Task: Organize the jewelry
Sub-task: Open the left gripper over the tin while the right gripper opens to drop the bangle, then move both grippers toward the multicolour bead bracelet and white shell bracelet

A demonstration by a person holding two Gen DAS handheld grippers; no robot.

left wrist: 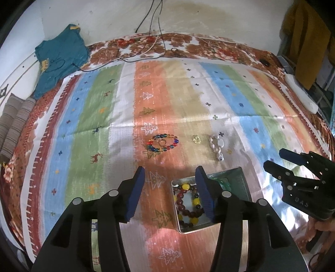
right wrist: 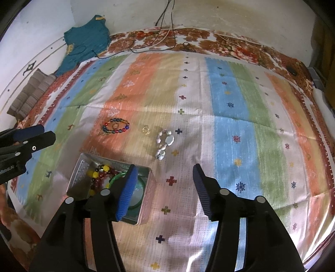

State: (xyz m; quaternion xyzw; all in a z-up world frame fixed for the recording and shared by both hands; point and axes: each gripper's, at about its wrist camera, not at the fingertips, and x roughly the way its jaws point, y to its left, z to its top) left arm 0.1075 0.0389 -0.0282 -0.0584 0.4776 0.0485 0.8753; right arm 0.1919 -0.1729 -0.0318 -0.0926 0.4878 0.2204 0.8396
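Both grippers hung spread and empty: left gripper (left wrist: pixel 170 189) just beside the tin (left wrist: pixel 240 173), multicoloured bracelet (left wrist: pixel 162 144) ahead of its fingers, probably the next pick.

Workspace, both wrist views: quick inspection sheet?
Surface: striped cloth over a floral bedspread.
Job's things: metal tin holding a red-yellow bead bracelet and a green bangle; multicolour bead bracelet, small gold ring and white stone bracelet on the cloth.
Clutter: teal shirt, folded striped fabric.
Grippers: left hand-held gripper and right hand-held gripper open, empty.
Cables: black wires down the wall.
Surroundings: stained wall.
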